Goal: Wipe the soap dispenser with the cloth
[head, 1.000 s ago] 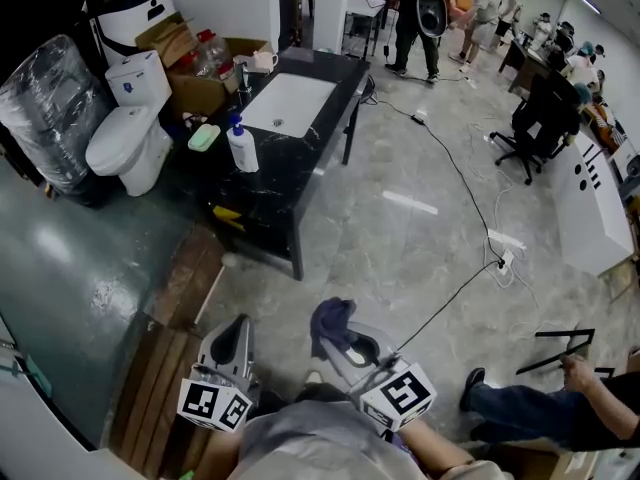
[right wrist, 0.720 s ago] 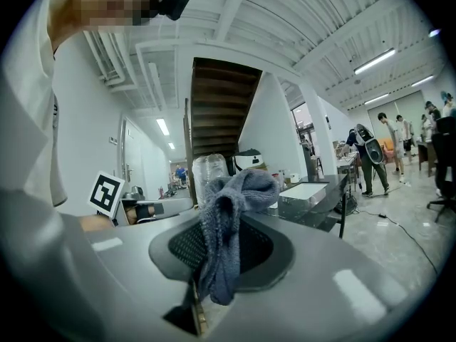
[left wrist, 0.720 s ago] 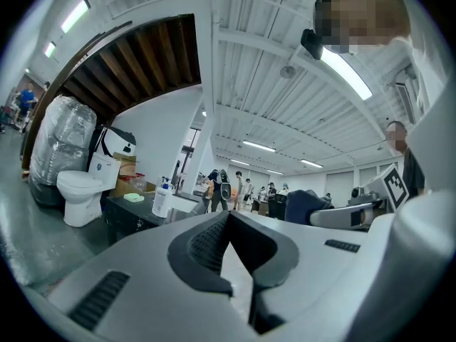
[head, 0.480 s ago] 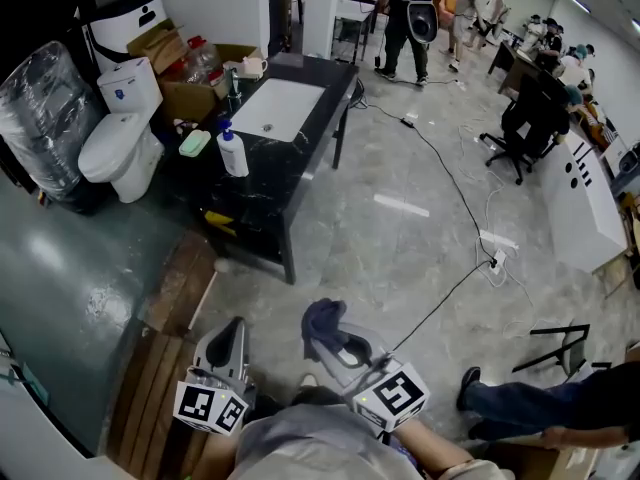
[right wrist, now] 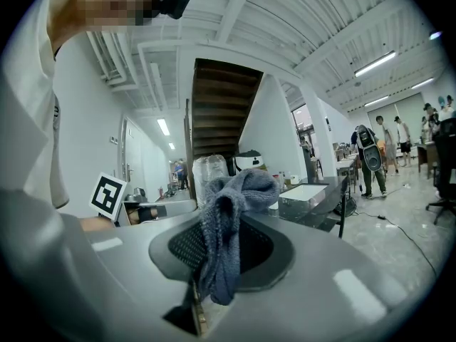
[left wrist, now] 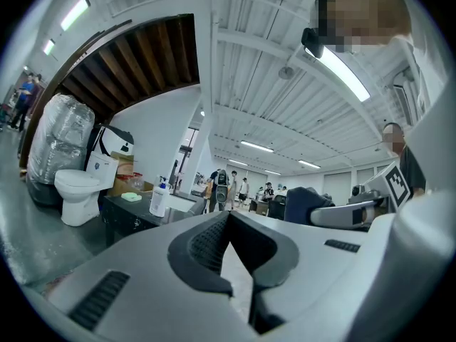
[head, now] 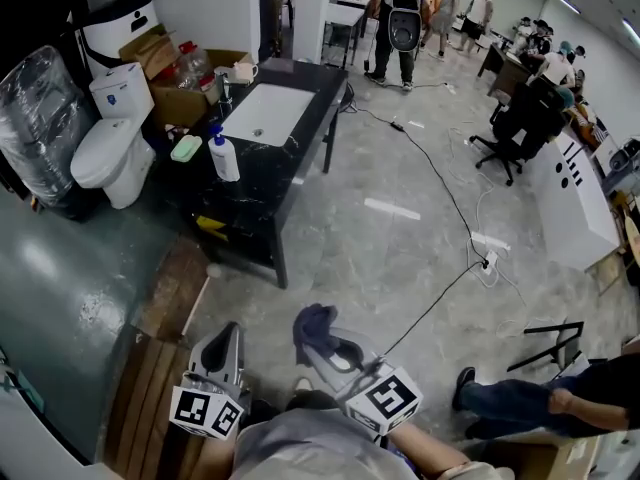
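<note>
Counter [head: 262, 183] and soap dispenser [head: 225, 156] on it have drifted left in head view, well apart ahead. Right tool [head: 308, 344] clamps the cloth [head: 313, 320]; left tool [head: 234, 334] closed, empty. Best walk close before wiping, keeping grip.

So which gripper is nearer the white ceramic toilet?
Left. The left gripper lies toward the toilet, well short of it; the right gripper, holding the blue-grey cloth, sits farther across.
</note>
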Motion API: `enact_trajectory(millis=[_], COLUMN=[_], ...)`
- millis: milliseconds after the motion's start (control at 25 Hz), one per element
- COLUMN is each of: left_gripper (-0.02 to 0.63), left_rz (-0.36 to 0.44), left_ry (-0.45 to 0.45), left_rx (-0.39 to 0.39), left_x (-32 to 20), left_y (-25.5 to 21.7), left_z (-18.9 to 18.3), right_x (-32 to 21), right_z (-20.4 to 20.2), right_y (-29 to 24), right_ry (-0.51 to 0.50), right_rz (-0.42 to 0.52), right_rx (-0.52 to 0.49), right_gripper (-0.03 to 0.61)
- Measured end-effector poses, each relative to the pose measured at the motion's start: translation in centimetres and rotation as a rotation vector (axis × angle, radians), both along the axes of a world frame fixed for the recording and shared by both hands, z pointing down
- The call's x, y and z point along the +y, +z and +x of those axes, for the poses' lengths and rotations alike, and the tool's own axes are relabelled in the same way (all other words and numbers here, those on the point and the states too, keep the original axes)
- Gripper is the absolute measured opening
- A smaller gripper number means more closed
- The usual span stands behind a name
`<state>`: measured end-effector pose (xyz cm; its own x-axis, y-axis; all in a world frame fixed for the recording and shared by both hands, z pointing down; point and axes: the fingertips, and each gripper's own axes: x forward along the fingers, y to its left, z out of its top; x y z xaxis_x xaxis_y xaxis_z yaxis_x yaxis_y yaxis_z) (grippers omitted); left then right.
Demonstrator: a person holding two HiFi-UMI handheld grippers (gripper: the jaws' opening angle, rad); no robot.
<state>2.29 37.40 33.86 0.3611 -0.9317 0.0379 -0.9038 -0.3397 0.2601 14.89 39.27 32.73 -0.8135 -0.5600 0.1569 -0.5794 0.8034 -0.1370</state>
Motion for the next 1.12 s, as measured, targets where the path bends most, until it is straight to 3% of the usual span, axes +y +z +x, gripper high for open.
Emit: enact_trajectory(millis=[1120], left_gripper=[0.006], left_rz=[0.010], left_ry=[-0.025], left_rx=[-0.009], left_x=[-1.3], left_y=[-1.0], left_z=[-1.3], right_x=[-1.1], right_z=[-2.7], right_y=[-0.3], right_ry=[-0.055], right_rz=[-0.005], right_rx=[-0.027], right_gripper=[0.072])
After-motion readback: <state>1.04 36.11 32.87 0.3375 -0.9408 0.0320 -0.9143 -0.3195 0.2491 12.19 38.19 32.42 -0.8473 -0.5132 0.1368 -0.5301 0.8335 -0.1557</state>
